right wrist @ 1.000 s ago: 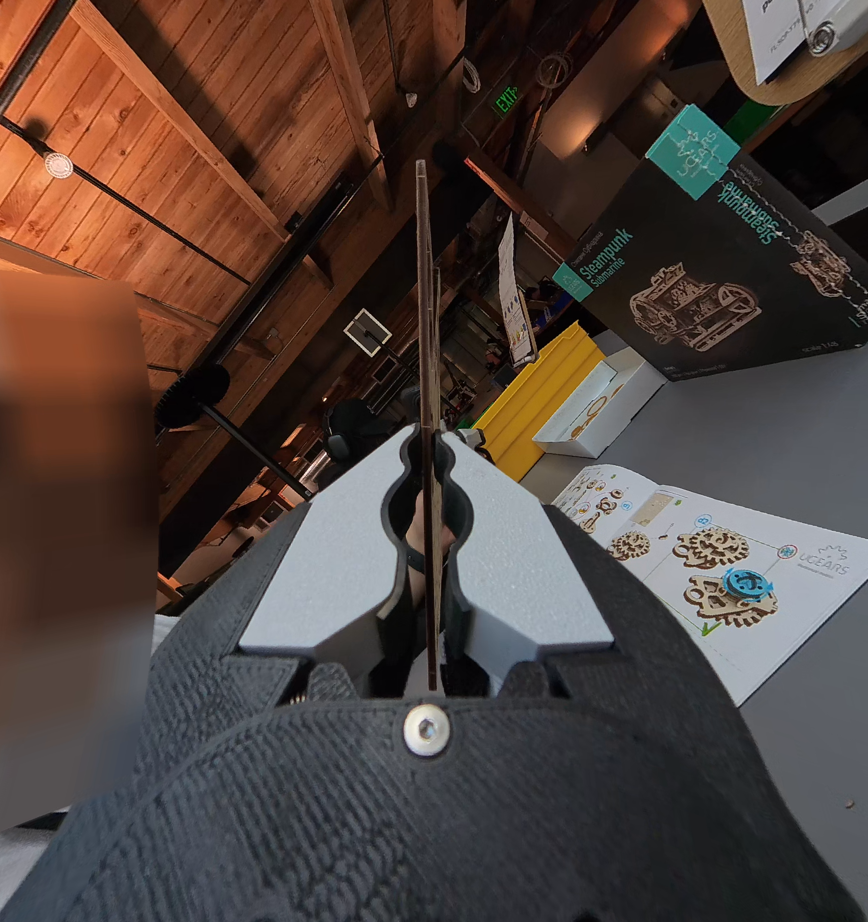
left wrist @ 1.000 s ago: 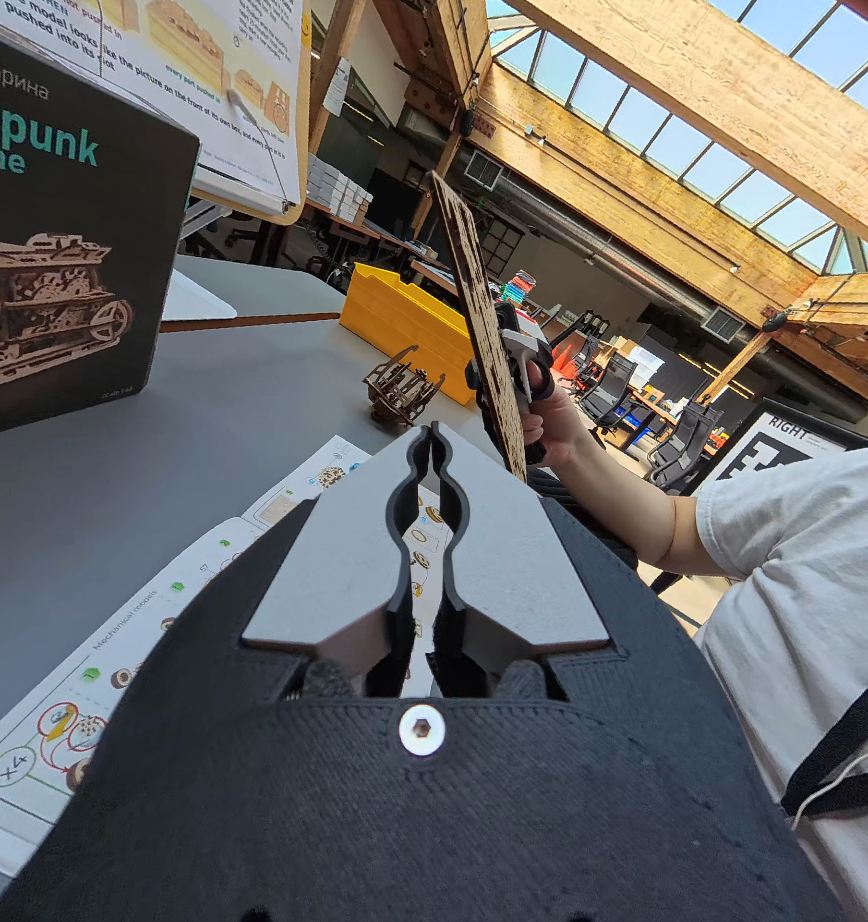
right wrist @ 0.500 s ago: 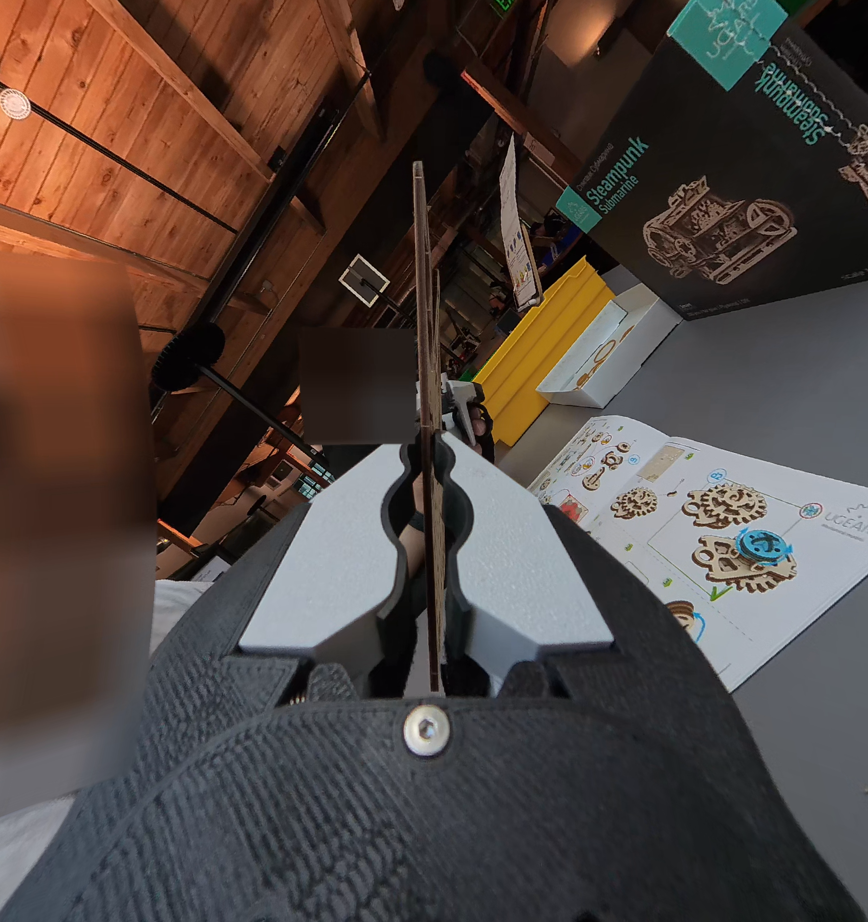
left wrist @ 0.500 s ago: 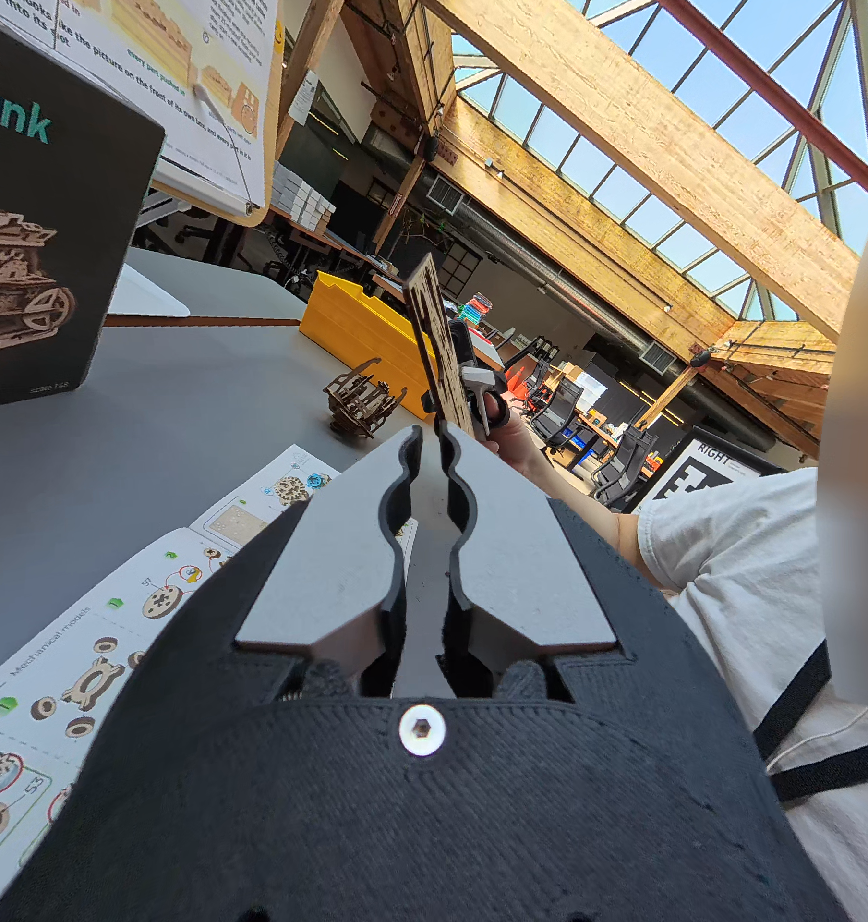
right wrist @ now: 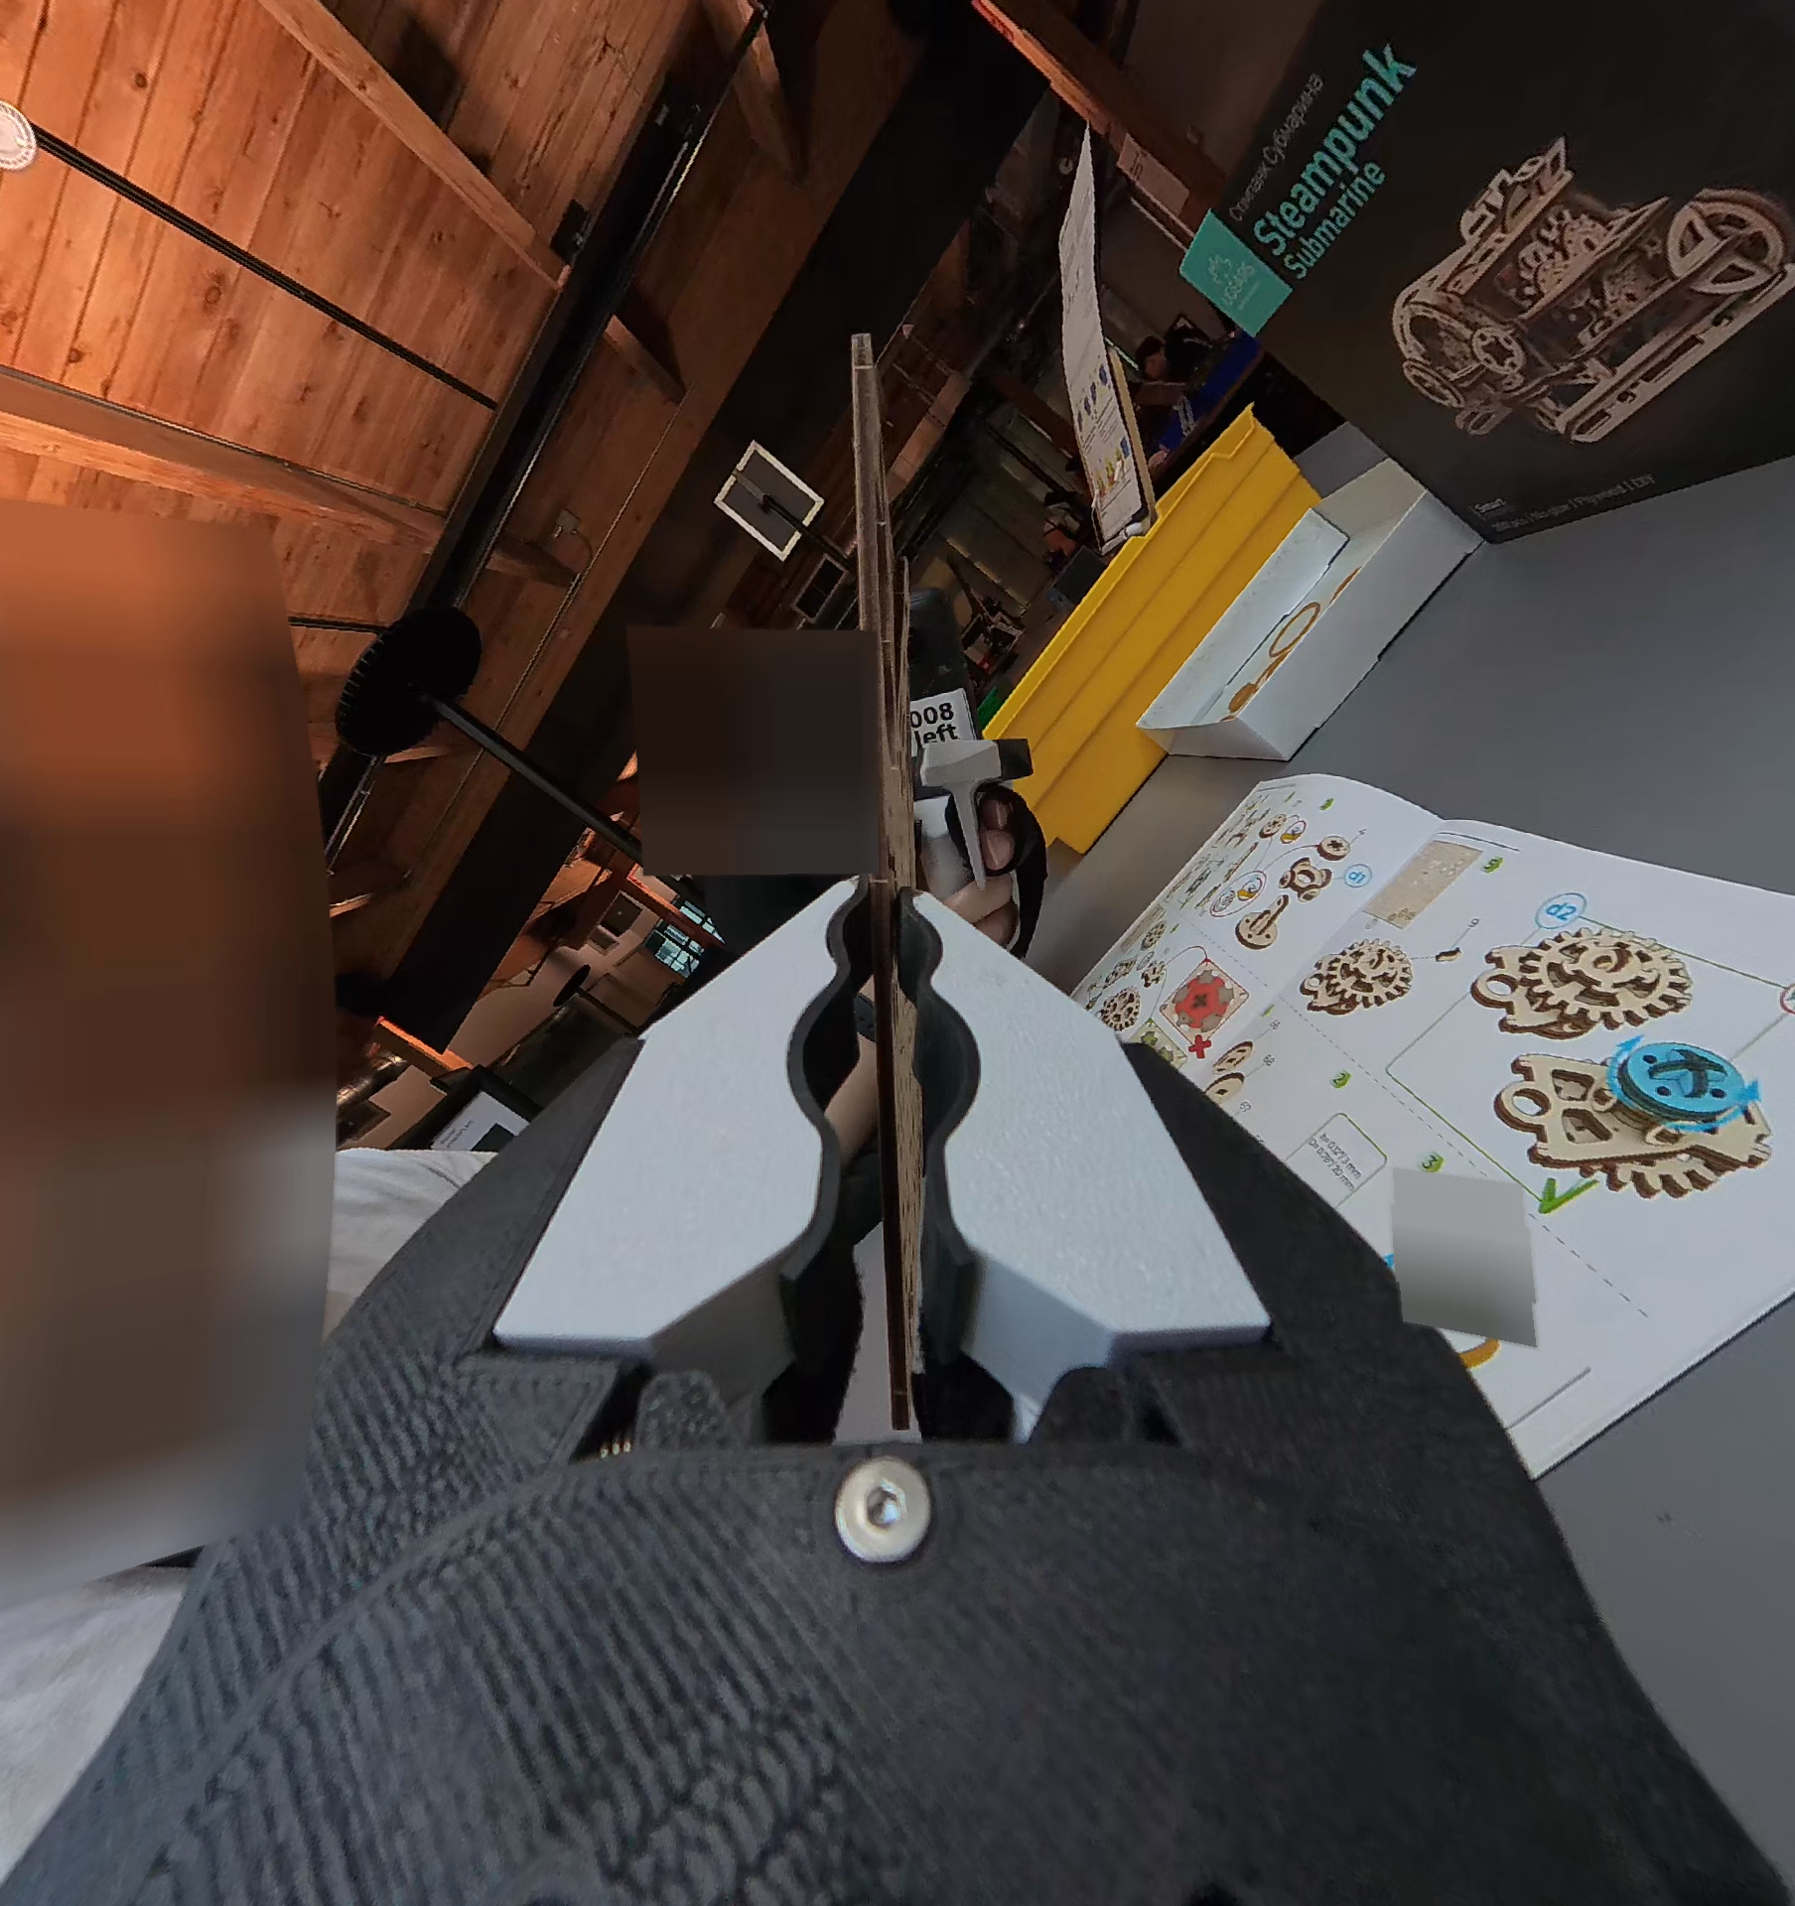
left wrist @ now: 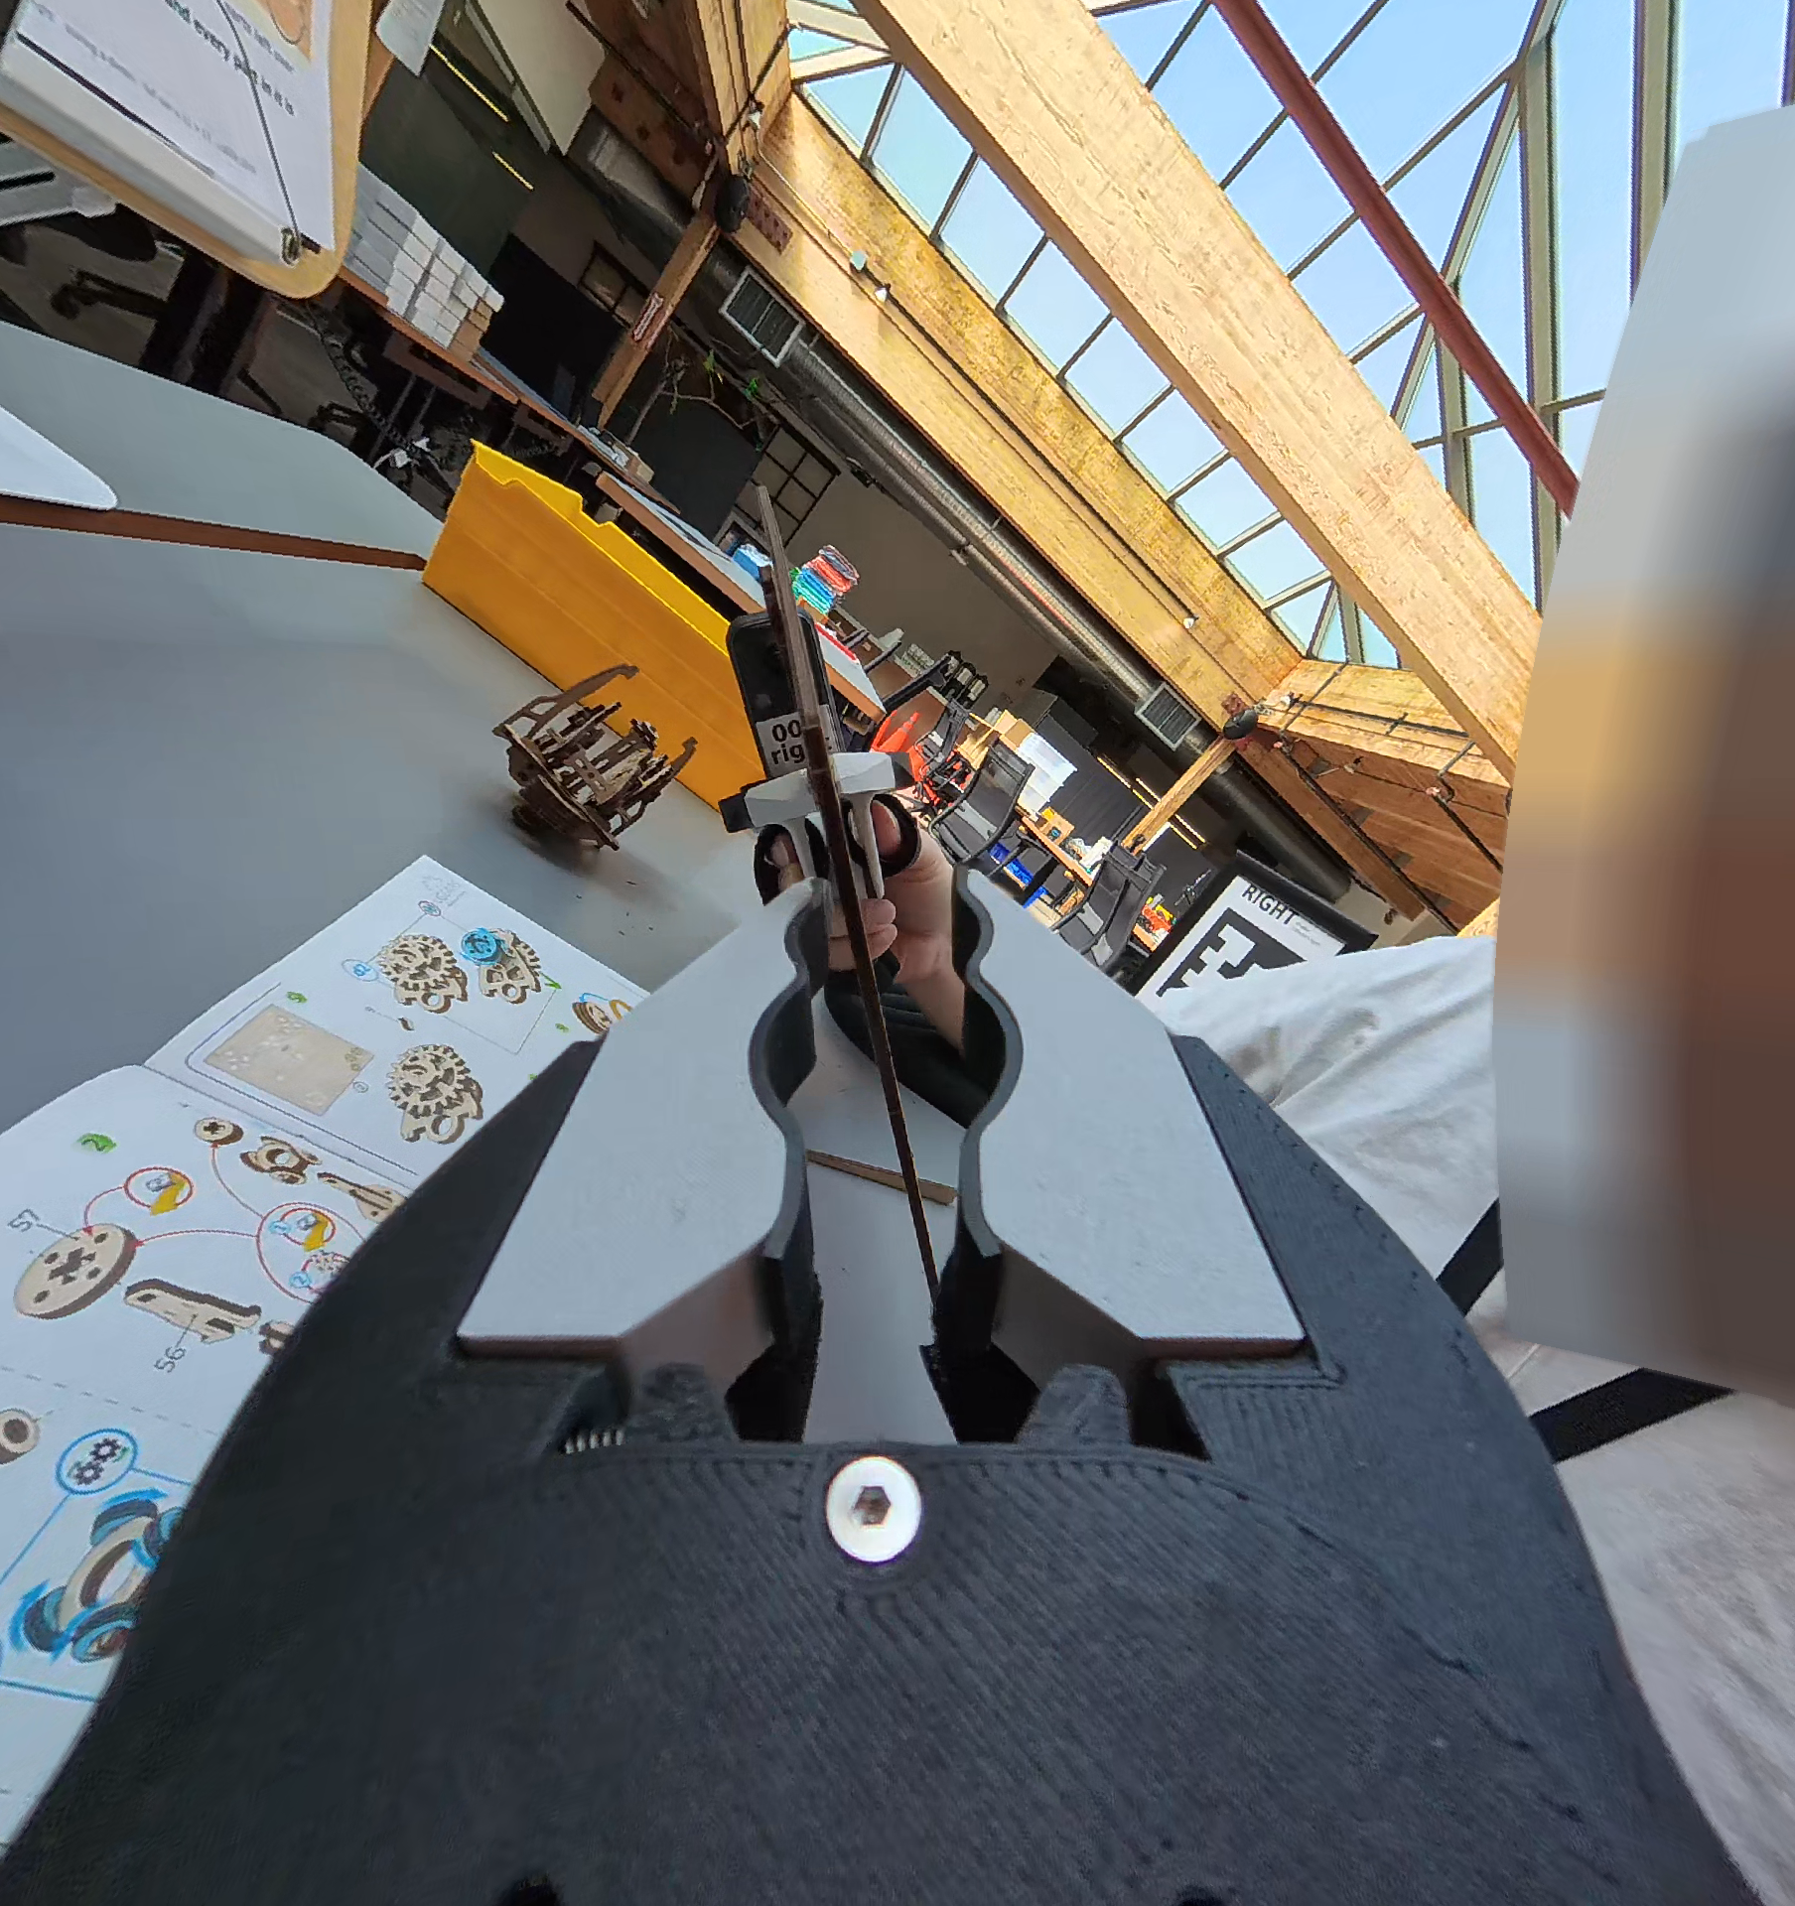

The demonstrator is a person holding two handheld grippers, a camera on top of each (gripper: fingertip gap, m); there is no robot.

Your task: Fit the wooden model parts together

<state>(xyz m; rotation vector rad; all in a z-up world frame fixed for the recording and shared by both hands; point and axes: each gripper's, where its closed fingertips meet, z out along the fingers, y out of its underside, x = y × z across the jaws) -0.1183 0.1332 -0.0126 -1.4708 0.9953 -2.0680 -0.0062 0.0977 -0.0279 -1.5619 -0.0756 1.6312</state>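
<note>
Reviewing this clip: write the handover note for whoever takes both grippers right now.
Right gripper: shut on the thin wooden sheet, held edge-on, off the table.
Left gripper: open, with the sheet's free end between its fingers; not clamped.
Half-built wooden model stands on the grey table near the yellow bin. The instruction booklet lies open beside it.
Done: sheet picked up and brought between the left fingers.
Left: probably close the left gripper, free a part, fit it to the model.

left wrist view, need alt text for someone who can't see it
The left gripper, open, reaches around a thin wooden sheet seen edge-on, which the right gripper holds upright beyond. Behind, a grey table carries an open instruction booklet, a partly built wooden model and a yellow bin.
</note>
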